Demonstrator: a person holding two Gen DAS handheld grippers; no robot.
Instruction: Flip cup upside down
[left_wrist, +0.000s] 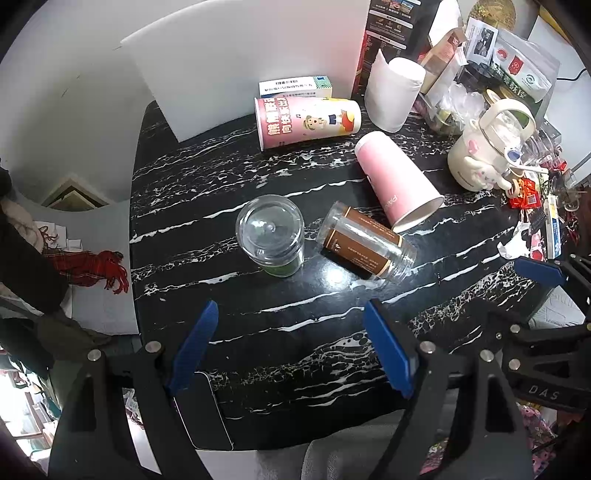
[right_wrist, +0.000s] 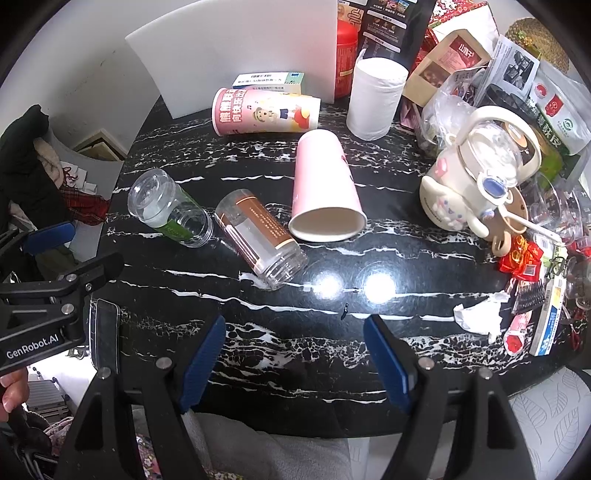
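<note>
A clear cup with a green label (left_wrist: 271, 236) stands upside down on the black marble table (left_wrist: 229, 332); it also shows in the right wrist view (right_wrist: 170, 210). A clear cup with a brown label (left_wrist: 365, 243) (right_wrist: 258, 238) lies on its side beside it. A plain pink paper cup (left_wrist: 397, 181) (right_wrist: 323, 186) and a printed pink cup (left_wrist: 306, 122) (right_wrist: 264, 110) also lie on their sides. My left gripper (left_wrist: 291, 347) is open and empty, near the table's front edge. My right gripper (right_wrist: 295, 358) is open and empty, to its right.
A white tissue roll (left_wrist: 393, 94) (right_wrist: 375, 98), a cream kettle-shaped jug (left_wrist: 487, 147) (right_wrist: 476, 173), boxes and packets crowd the back right. Crumpled paper (right_wrist: 478, 317) and red wrappers (right_wrist: 524, 258) lie at the right. A phone (left_wrist: 203, 413) (right_wrist: 105, 332) lies at the front left edge.
</note>
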